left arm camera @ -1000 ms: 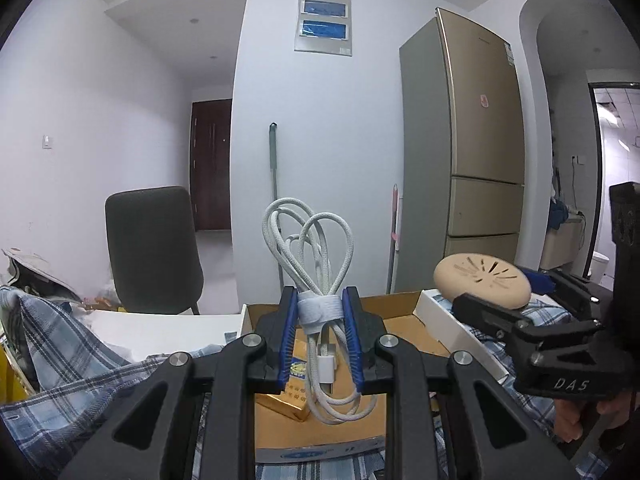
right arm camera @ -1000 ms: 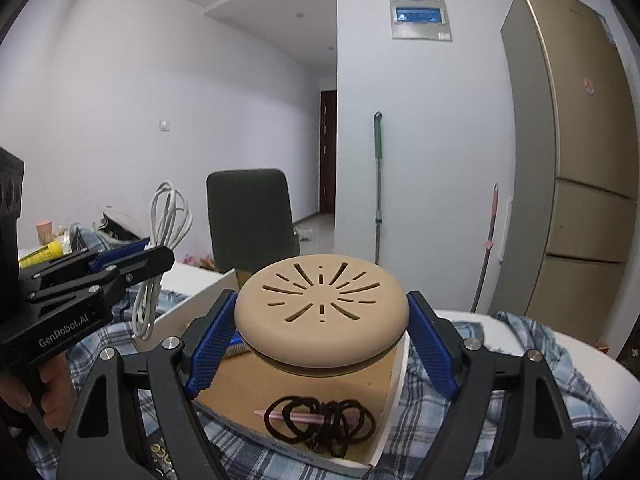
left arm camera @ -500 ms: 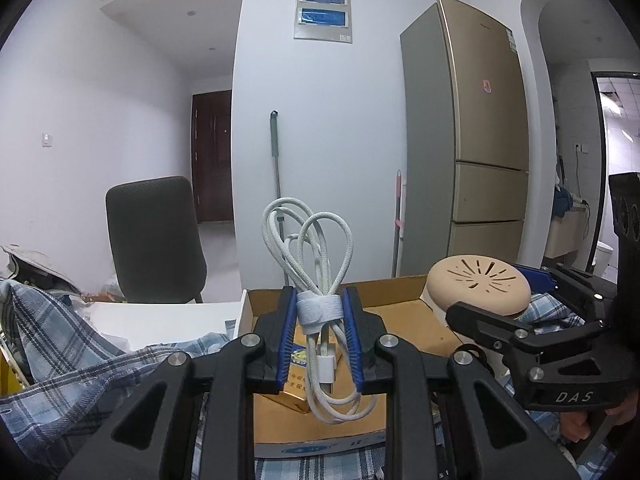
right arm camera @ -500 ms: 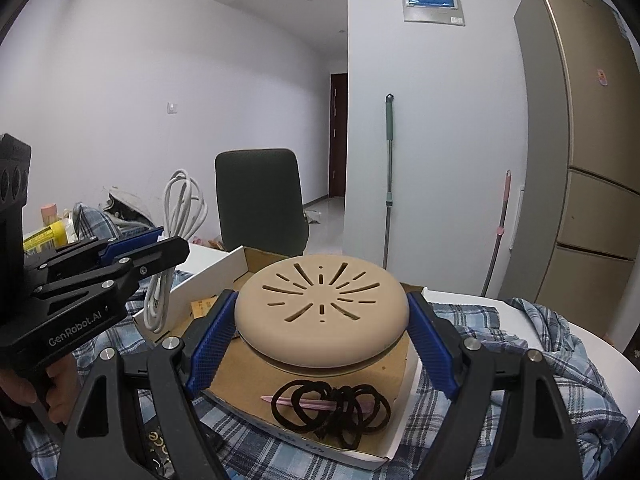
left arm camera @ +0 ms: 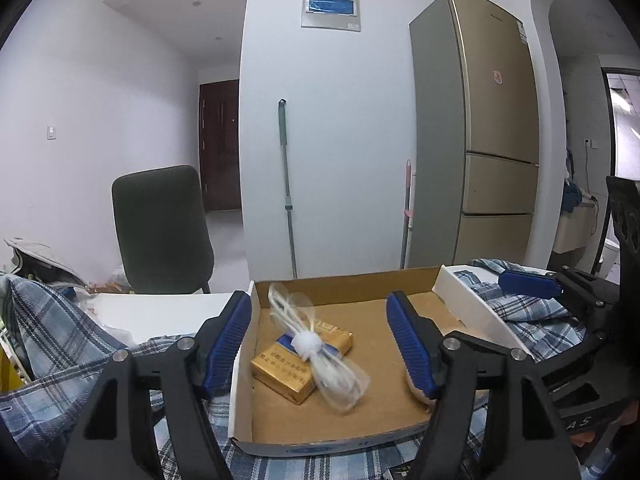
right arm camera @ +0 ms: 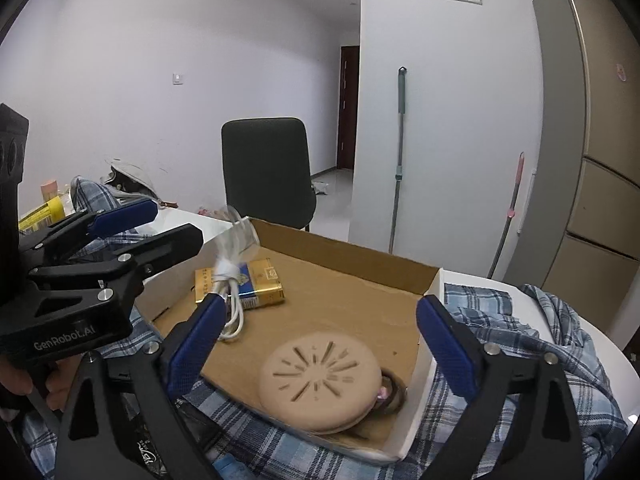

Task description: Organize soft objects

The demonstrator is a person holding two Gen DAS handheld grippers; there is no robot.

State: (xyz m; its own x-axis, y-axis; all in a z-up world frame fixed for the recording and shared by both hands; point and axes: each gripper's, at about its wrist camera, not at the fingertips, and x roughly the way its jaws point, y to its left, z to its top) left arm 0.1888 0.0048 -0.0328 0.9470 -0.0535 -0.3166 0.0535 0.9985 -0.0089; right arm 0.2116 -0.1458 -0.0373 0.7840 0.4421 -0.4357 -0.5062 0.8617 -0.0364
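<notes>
Both tools are empty now: the left tool (left arm camera: 320, 340) has just opened and the cable bundle (left arm camera: 320, 354), blurry, lies between its jaws on a gold pack (left arm camera: 298, 364) in the cardboard box (left arm camera: 352, 284). The right tool (right arm camera: 320, 344) has just spread wide, and the tan puff case (right arm camera: 320, 384) sits below it on the hair ties (right arm camera: 390, 390). The cable looks light and floppy, so grab the wrap. The case's smooth rim could slip. Box walls are low, with plenty of room above.
</notes>
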